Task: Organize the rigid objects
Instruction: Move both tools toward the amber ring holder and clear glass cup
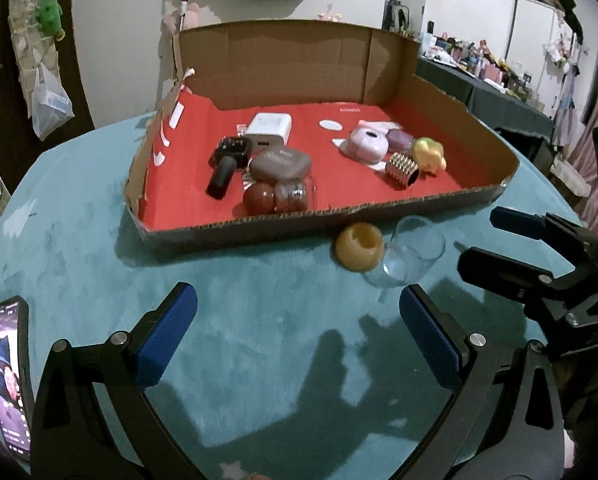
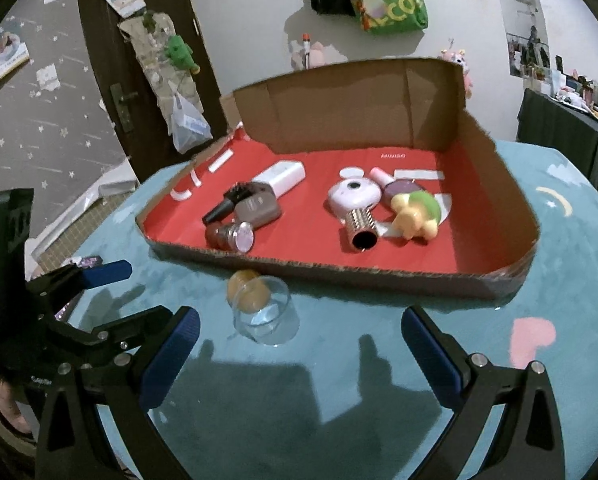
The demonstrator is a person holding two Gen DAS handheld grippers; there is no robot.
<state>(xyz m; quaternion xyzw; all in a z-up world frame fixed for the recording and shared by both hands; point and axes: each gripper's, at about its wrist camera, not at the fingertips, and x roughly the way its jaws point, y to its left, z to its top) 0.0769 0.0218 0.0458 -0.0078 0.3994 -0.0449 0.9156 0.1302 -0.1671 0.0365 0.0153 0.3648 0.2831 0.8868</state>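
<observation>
since most of the small things already lie inside the cardboard tray point(image 1: 259, 228), the step in hand looks like gathering the last two left outside it. from the left wrist view, an amber holder point(image 1: 359, 246) and a clear glass cup point(image 1: 413, 252) sit on the teal tabletop point(image 1: 99, 264), touching each other and just beside the tray's near wall. the left gripper point(image 1: 298, 340) hovers above bare tabletop with its blue fingers point(image 1: 167, 340) spread wide, holding and touching nothing. the right gripper point(image 1: 487, 240) shows at the right edge, near the cup, also parted and empty. a phone point(image 1: 9, 376) lies at the left edge.

from the right wrist view, the glass cup point(image 2: 265, 310) lies ahead and left of centre with the amber holder point(image 2: 243, 286) behind it, against the tray point(image 2: 379, 276). the right gripper point(image 2: 301, 360) is wide apart, its fingers point(image 2: 171, 360) clear of both. the left gripper point(image 2: 111, 292) stands at the left, open too. the next move probably calls for swinging left to centre the cup between the fingers, then closing gently, since clear, smooth glass may slip.
</observation>
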